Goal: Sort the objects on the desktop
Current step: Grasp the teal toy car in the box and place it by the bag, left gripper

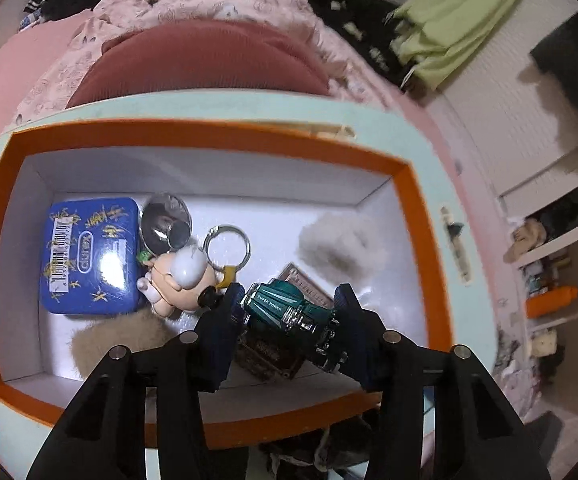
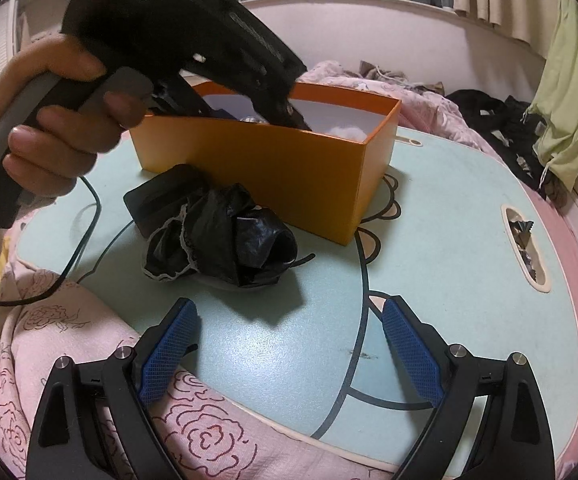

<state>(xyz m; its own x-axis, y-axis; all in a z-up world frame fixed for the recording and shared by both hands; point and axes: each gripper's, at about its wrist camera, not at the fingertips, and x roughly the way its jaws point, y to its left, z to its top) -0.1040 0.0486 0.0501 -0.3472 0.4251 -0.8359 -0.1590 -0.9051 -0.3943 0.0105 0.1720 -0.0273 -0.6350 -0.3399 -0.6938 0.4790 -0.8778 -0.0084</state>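
My left gripper (image 1: 289, 304) is inside the orange box (image 1: 209, 132), its fingers on either side of a green toy car (image 1: 293, 314) held just above the box floor. The box also holds a blue tin (image 1: 89, 256), a small doll figure (image 1: 181, 280) with a key ring (image 1: 227, 246), a silver suction cup (image 1: 165, 224), a grey fluff ball (image 1: 341, 248) and a beige fluff ball (image 1: 109, 340). My right gripper (image 2: 289, 344) is open and empty, low over the pale blue table (image 2: 449, 260). A crumpled black bag (image 2: 225, 236) lies beside the box (image 2: 289, 168).
The left gripper's body and the hand holding it (image 2: 61, 148) lean into the box from the left. A thin cable (image 2: 85, 240) trails over the table's left edge. Pink bedding (image 2: 89, 360) surrounds the table. A slot (image 2: 523, 244) cuts the table's right side.
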